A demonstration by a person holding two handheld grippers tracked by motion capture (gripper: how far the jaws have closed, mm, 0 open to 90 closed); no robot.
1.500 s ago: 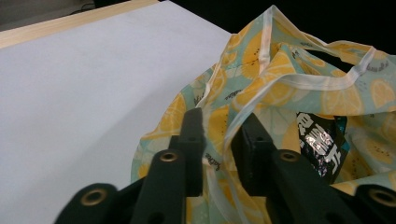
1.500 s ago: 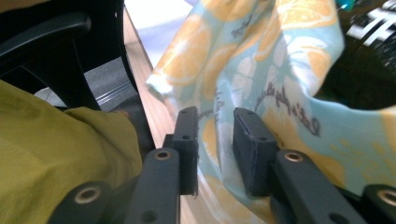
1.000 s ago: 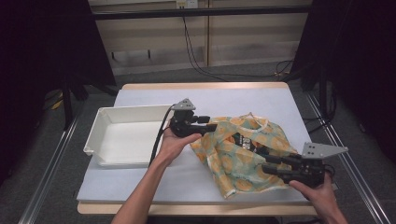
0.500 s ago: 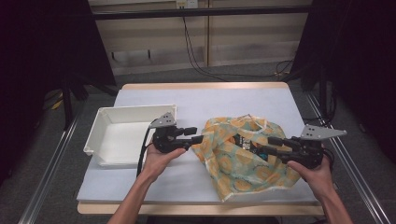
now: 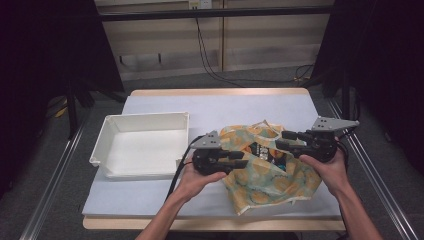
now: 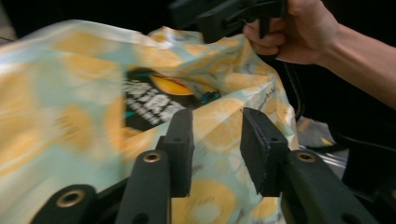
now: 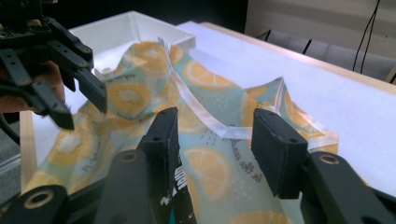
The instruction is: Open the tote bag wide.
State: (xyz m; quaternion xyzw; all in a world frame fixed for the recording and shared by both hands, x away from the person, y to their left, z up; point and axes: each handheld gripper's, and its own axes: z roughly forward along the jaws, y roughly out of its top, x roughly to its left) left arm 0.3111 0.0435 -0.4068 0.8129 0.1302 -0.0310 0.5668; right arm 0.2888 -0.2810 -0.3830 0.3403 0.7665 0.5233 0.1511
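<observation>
Looking along the spread right claw [image 7: 215, 140], a white strap [image 7: 187, 100] crosses the lemon-print bag [image 7: 140, 93].

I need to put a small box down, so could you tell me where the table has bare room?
Free: the far strip of the table behind the white tray and the lemon-print cloth, and the near left corner in front of the tray. Crowded: the right half, where both hands work the cloth.

lab recording bay, black curtains [image 5: 45, 60], metal rails [image 5: 55, 175], trailing wall cables [image 5: 210, 55], padded table [image 5: 225, 105]
</observation>
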